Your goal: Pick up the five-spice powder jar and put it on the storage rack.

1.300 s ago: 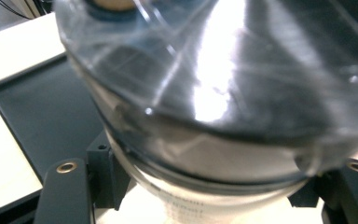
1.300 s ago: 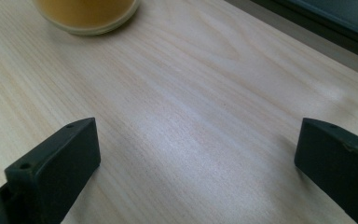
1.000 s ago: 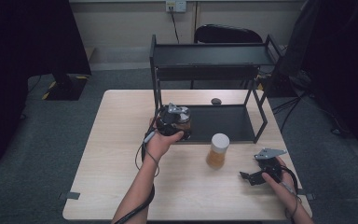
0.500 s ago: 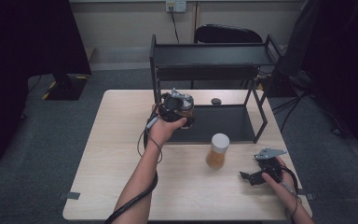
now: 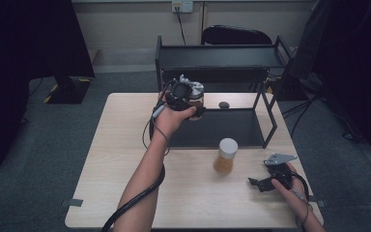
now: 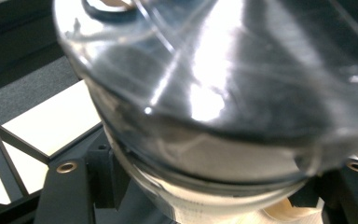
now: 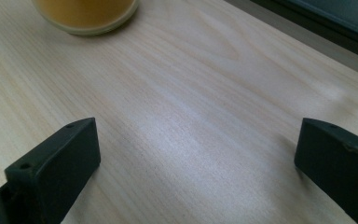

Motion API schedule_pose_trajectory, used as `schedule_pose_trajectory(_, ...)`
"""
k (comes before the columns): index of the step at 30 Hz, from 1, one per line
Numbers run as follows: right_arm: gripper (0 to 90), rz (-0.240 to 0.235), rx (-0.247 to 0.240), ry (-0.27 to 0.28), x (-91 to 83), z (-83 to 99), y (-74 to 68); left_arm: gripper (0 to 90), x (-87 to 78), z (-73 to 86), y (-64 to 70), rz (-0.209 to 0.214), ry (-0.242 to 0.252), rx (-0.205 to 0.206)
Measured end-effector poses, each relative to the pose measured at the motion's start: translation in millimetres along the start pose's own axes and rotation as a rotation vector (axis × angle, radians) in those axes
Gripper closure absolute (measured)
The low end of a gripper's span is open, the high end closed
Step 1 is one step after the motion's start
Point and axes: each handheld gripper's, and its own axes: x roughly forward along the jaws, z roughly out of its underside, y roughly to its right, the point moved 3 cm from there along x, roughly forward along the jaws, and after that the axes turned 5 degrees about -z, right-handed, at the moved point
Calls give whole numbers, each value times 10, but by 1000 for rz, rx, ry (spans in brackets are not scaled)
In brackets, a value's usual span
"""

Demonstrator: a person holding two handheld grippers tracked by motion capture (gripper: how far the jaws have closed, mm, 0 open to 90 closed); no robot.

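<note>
My left gripper (image 5: 187,99) is shut on a glass jar (image 5: 196,98) with dark contents and a pale lid, held in the air in front of the black two-tier rack (image 5: 217,57). Up close, the jar (image 6: 205,93) sits between the jaws with its glass wall glaring. An orange-filled jar (image 5: 225,155) with a white lid stands on the wooden table (image 5: 121,150) in front of the rack. My right gripper (image 5: 260,183) rests open on the table at the lower right. Its jaws (image 7: 191,163) are wide apart over bare wood, and the orange jar (image 7: 86,14) is just ahead.
A small dark object (image 5: 224,104) lies on the table inside the rack's lower bay. A black chair (image 5: 236,35) stands behind the rack, and dark equipment flanks the table on both sides.
My left gripper has lifted the dark jar and carried it farther away, up toward the rack's front. The right gripper and the orange jar have stayed put.
</note>
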Motion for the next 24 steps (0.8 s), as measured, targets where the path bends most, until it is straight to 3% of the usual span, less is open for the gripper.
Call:
schedule_pose_trajectory(13,0,1,2,1,0,1,-3,308,-202,-303,-22,3,-4,22)
schedule_pose_trajectory(24,0,1,2,1,0,2,-3,308,-358,-567,-53,1,8,11)
